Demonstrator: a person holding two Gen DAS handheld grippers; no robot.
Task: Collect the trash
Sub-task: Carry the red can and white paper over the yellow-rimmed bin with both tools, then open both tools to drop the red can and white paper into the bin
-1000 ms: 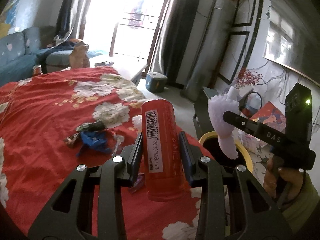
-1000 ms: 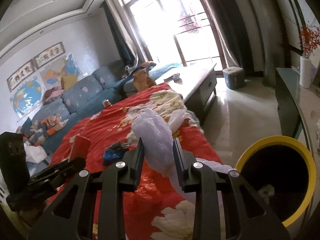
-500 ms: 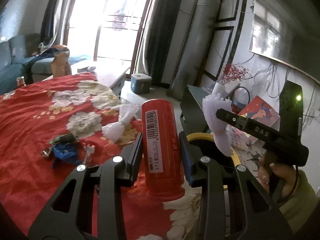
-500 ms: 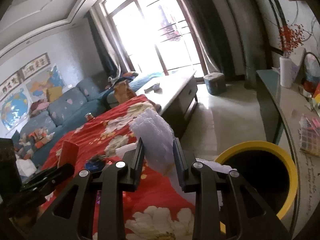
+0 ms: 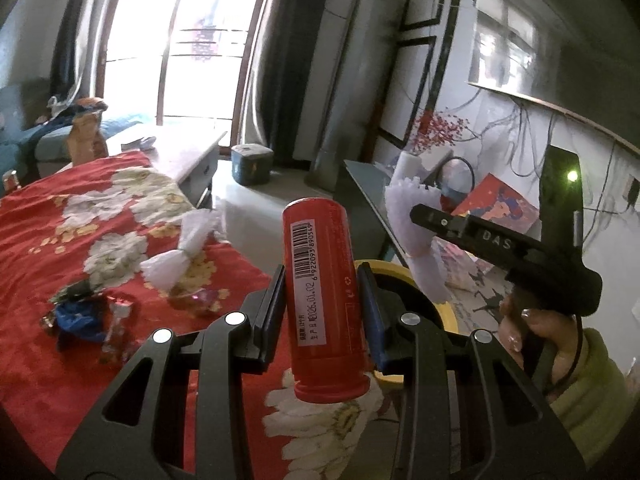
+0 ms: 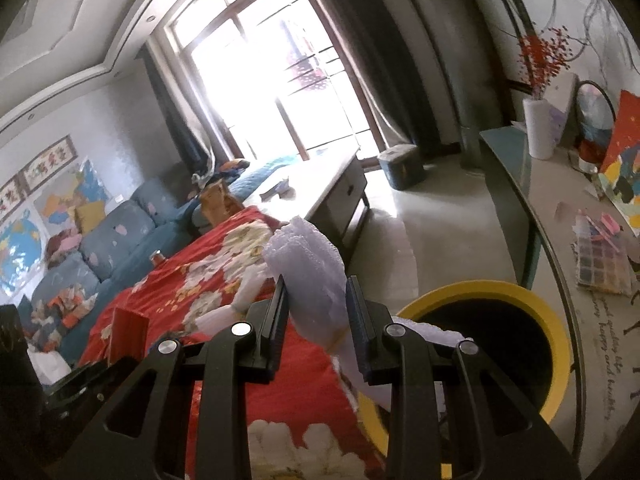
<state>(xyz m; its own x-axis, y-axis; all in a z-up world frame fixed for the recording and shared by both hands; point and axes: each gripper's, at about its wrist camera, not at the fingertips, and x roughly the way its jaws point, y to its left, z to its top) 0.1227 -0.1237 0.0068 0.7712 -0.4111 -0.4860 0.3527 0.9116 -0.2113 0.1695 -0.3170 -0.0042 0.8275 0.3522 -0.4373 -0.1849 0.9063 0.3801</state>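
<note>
One red flower-print cloth (image 5: pixel 36 360) over the table. One yellow-rimmed black bin (image 6: pixel 556 356) at 3 o'clock off its edge, inside dark, contents unreadable, rim half hidden behind fingers. Two grippers: left gripper (image 5: pixel 322 300) clamped on one tall red cylindrical can (image 5: pixel 326 304); right gripper (image 6: pixel 316 308) pinching one white foam netting sleeve (image 6: pixel 312 276). One second white foam sleeve (image 5: pixel 180 256) on cloth at 10 o'clock of can; small wrappers (image 5: pixel 86 316) at 9 o'clock, blurred, uncountable.

Swung sideways off the red cloth (image 5: pixel 48 216) toward the yellow bin (image 6: pixel 520 292). Now carrying red can (image 5: pixel 324 300) and white foam (image 6: pixel 312 276) nearer its rim.
</note>
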